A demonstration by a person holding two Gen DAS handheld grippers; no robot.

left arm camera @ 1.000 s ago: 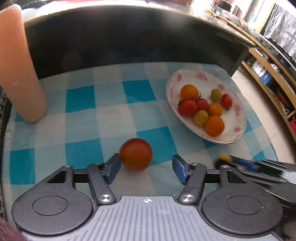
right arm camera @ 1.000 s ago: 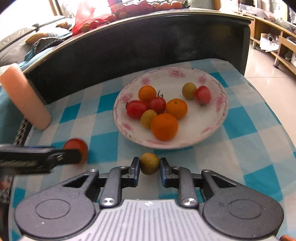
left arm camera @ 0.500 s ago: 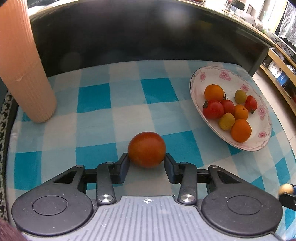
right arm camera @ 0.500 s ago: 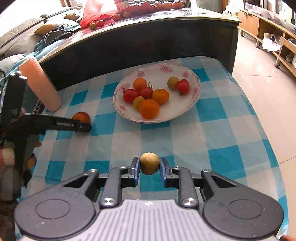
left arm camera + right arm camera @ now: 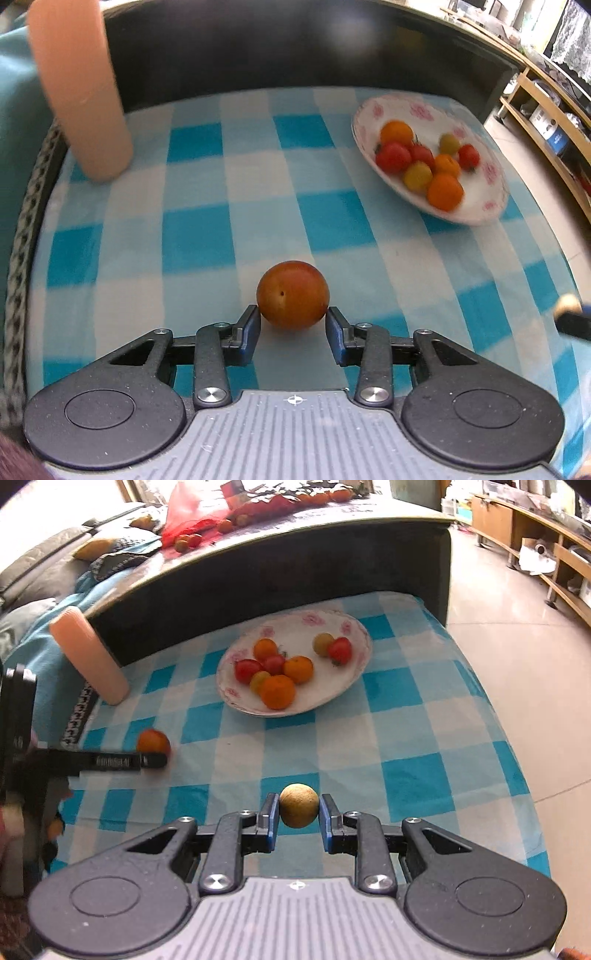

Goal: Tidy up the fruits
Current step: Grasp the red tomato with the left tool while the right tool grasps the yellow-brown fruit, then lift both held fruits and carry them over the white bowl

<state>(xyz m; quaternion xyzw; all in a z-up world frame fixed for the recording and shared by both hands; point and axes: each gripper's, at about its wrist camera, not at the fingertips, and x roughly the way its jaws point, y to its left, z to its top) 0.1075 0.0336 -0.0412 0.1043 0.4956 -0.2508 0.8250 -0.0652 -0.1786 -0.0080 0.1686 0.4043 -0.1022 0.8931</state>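
Orange-red tomato (image 5: pixel 292 294) sits gripped (both pads touching) in left tool (image 5: pixel 292 325).

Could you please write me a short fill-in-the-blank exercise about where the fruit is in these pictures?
1. The right tool is shut on a small round ____ fruit.
2. The left tool has just been closing around a large orange-red ____.
3. The other fruits lie on a white floral ____.
4. The tall peach cylinder stands on the blue-and-white ____ cloth.

Missing words: tan; tomato; plate; checked
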